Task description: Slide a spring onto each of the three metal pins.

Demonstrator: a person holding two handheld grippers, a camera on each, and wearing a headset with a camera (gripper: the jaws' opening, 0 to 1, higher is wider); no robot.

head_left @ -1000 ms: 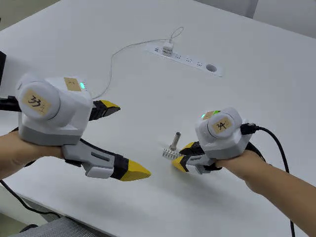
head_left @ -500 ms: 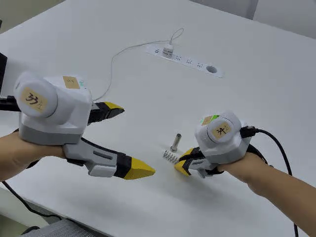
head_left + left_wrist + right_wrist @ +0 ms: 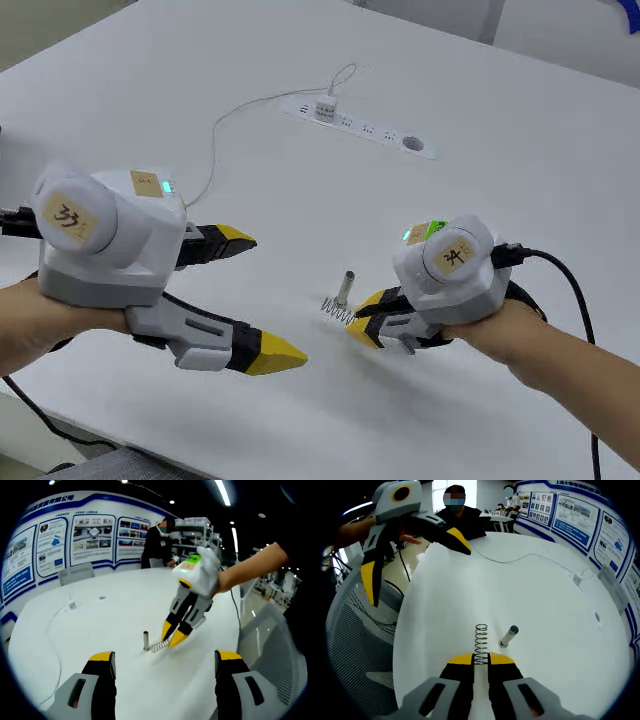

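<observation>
Right gripper (image 3: 481, 659) has its yellow-tipped jaws pinched shut on one end of the small silver coil spring (image 3: 480, 639). That leaves the free end poking out just beside the short upright steel pin (image 3: 508, 636) on the white table (image 3: 480, 200), so it's probably lining up to thread it, not on yet. Left gripper (image 3: 265, 295) hangs wide open and empty, well off to the side, likely just keeping clear.

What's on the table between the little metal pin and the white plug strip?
Nothing. In the head view the white table is bare between the pin and the plug strip.
</observation>
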